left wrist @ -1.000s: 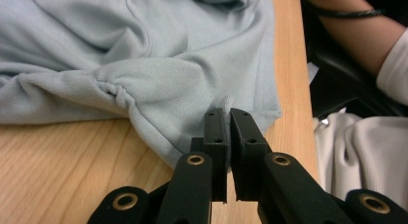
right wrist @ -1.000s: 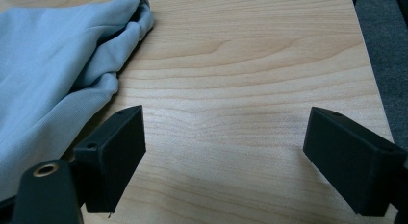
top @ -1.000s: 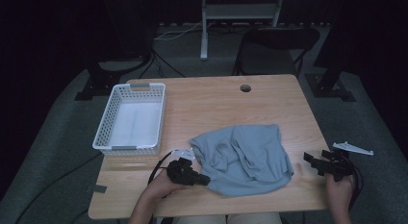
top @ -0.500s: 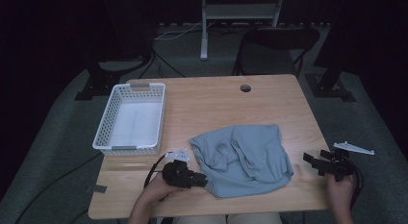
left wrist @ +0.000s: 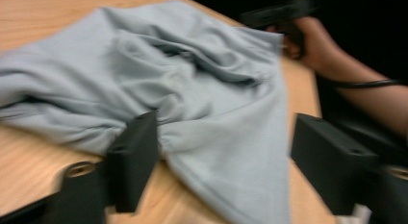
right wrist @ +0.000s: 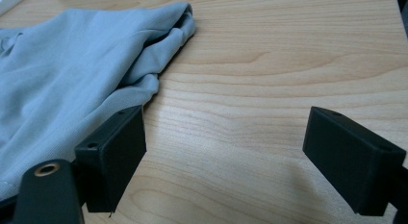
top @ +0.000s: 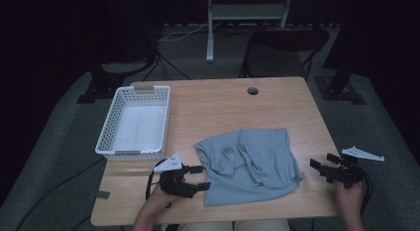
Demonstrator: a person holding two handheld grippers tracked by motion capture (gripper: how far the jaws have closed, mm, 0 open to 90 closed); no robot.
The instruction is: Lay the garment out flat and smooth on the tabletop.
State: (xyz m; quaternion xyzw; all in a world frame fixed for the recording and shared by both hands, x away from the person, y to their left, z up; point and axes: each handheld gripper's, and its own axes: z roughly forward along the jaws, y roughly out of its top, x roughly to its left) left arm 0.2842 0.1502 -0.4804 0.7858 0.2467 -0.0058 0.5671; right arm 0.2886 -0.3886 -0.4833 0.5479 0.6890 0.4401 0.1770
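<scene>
A crumpled light-blue garment (top: 249, 164) lies on the near half of the wooden table (top: 218, 102), slightly right of centre, its near edge close to the table's front edge. The left gripper (top: 199, 177) sits at the garment's near-left corner with its jaws spread wide; in the left gripper view (left wrist: 223, 152) the cloth's edge lies between them, and one jaw is up against a fold of the fabric, though nothing is pinched. The right gripper (top: 324, 167) is held at the table's right edge, just beside the garment's right side, jaws also wide apart; in the right gripper view (right wrist: 226, 156) bare wood lies between them and the cloth runs past one jaw, contact unclear. A white plastic basket (top: 106, 142) stands at the left of the table, apart from the garment
</scene>
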